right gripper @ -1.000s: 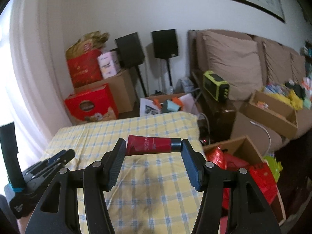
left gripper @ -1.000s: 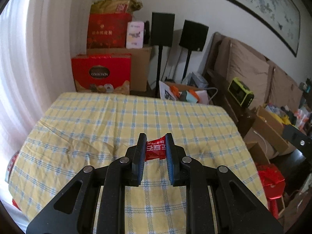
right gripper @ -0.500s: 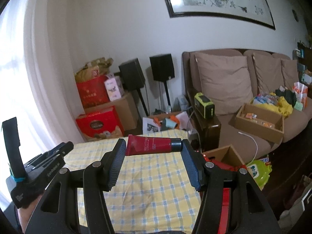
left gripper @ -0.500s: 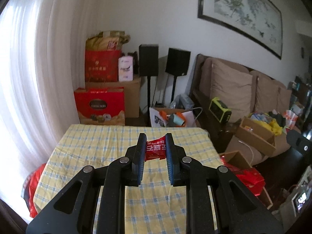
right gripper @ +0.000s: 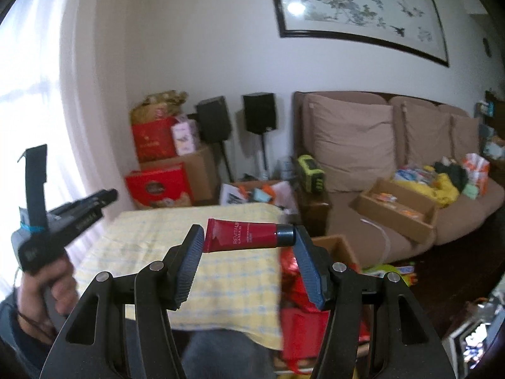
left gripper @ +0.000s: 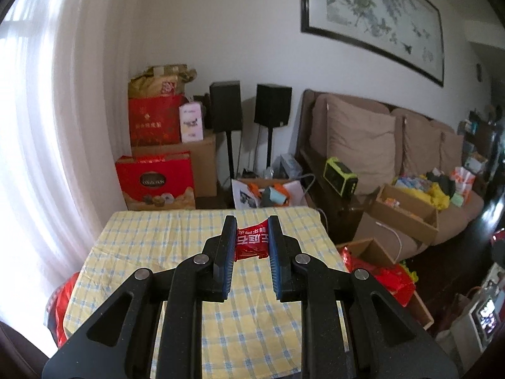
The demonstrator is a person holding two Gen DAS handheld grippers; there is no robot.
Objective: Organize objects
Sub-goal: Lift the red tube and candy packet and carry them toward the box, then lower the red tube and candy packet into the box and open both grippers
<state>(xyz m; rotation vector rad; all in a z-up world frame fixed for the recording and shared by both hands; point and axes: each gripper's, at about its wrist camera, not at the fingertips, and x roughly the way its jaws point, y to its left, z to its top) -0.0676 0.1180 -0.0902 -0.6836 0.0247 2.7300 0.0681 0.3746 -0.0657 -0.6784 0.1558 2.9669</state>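
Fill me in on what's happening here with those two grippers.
A person is tidying up, with a handheld gripper in each hand. The left gripper is shut on a red snack packet, held in the air above the yellow checked tablecloth. The right gripper is shut on a red cosmetic tube, clamped end to end with its dark cap against the right-hand finger. Neither item has been set down yet. Behind the table are a brown sofa and open cardboard boxes.

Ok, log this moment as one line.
left tongs: shut on red snack packet | right tongs: shut on red tube | both above checked table
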